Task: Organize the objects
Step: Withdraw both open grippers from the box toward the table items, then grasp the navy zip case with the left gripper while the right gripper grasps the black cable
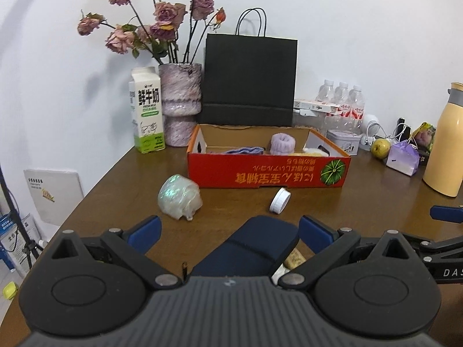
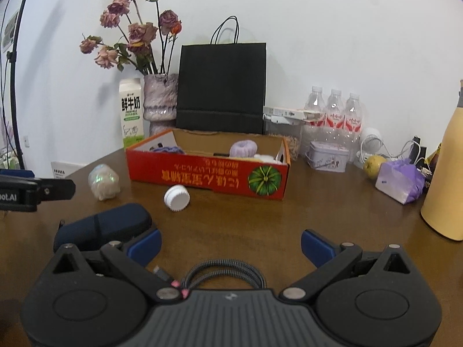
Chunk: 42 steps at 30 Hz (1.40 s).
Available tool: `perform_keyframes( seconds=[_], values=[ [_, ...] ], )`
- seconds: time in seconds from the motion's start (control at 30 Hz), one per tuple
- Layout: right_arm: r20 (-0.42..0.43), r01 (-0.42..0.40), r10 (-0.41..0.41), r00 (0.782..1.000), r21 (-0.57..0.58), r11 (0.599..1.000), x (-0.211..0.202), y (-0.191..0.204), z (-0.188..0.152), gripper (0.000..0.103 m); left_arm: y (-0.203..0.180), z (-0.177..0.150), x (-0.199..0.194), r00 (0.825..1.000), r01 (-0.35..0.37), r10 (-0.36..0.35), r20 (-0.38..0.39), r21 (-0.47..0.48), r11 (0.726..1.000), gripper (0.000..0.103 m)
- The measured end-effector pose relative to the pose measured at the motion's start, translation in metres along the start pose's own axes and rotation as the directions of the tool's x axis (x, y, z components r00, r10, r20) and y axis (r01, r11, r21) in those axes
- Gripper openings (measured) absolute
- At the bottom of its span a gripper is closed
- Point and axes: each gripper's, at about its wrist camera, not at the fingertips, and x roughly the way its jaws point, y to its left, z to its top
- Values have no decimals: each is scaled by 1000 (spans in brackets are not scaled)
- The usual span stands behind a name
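Observation:
A red cardboard box (image 1: 267,172) (image 2: 208,177) stands mid-table, holding a lilac scrunchie (image 1: 282,143) (image 2: 243,148) and other soft items. In front of it lie a white jar (image 1: 279,200) (image 2: 176,197) on its side and an iridescent wrapped bundle (image 1: 179,196) (image 2: 103,181). A navy pouch (image 1: 254,245) (image 2: 107,225) lies between the fingers of my left gripper (image 1: 230,231), which is open and not touching it. My right gripper (image 2: 230,244) is open over a coiled braided cable (image 2: 222,274), with the pouch just left of its left finger.
Along the wall stand a milk carton (image 1: 147,110), a vase of dried roses (image 1: 179,104), a black paper bag (image 1: 250,81) and water bottles (image 1: 341,101). A yellow flask (image 1: 445,141), a pear (image 1: 380,149), a tin (image 2: 327,156) and a lilac bag (image 2: 400,180) crowd the right side.

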Motion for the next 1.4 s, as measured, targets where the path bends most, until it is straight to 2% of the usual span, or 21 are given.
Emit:
perform_keyframes(
  seconds=[0.33, 0.73, 1.07, 1.23, 1.3, 1.4],
  values=[
    [-30, -3, 2, 1000, -15, 1000, -16, -2, -22, 103, 7, -16, -21, 1000, 0, 0, 6, -1, 1000, 103],
    [-69, -17, 15, 998, -28, 999, -17, -3, -37, 103, 18, -30, -27, 1000, 14, -15, -16, -24, 1000, 103],
    [-177, -49, 34, 984, -81, 996, 24, 5, -29, 103, 22, -34, -17, 998, 3, -4, -58, -20, 1000, 103],
    [-238, -41, 34, 971, -25, 999, 55, 7, -27, 103, 23, -35, -14, 998, 4, -5, -67, -19, 1000, 103],
    [-242, -60, 64, 968, 25, 998, 60, 3, -27, 103, 24, -35, -12, 998, 6, -7, -69, -18, 1000, 103],
    [-243, -53, 58, 968, 27, 998, 61, 2, -28, 103, 23, -35, -6, 997, 21, -23, -79, -19, 1000, 103]
  ],
)
